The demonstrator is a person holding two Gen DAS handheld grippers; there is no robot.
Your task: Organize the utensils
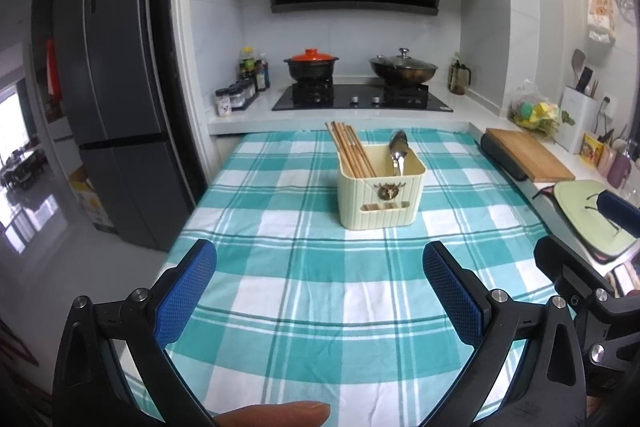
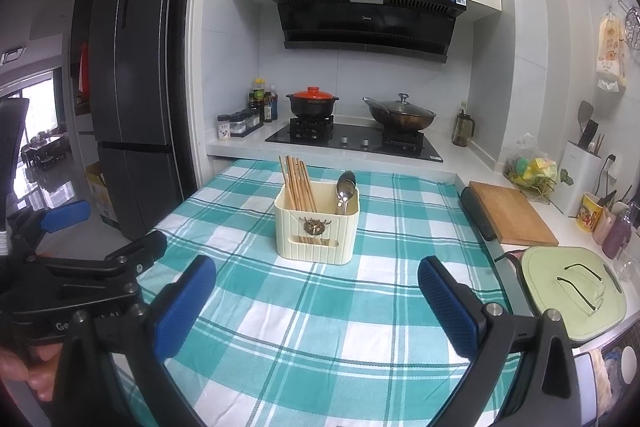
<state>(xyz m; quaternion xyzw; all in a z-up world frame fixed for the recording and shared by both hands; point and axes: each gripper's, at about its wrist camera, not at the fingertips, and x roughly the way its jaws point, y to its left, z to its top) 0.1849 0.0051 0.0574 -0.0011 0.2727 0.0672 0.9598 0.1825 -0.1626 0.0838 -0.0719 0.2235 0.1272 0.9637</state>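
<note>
While both claws hang spread and empty, left claw (image 1: 320, 291), right claw (image 2: 318, 301), the cream utensil holder (image 2: 316, 229) with chopsticks (image 2: 298, 183) and spoons (image 2: 345, 191) stands ahead on the checked bench (image 2: 280, 327); no label legible.

A teal-checked tablecloth (image 1: 320, 287) covers the table, bearing one cream utensil caddy (image 1: 380, 199).

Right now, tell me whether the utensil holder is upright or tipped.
Upright. The utensil holder sits flat on the checked tablecloth, with chopsticks and spoons sticking up out of it.
</note>
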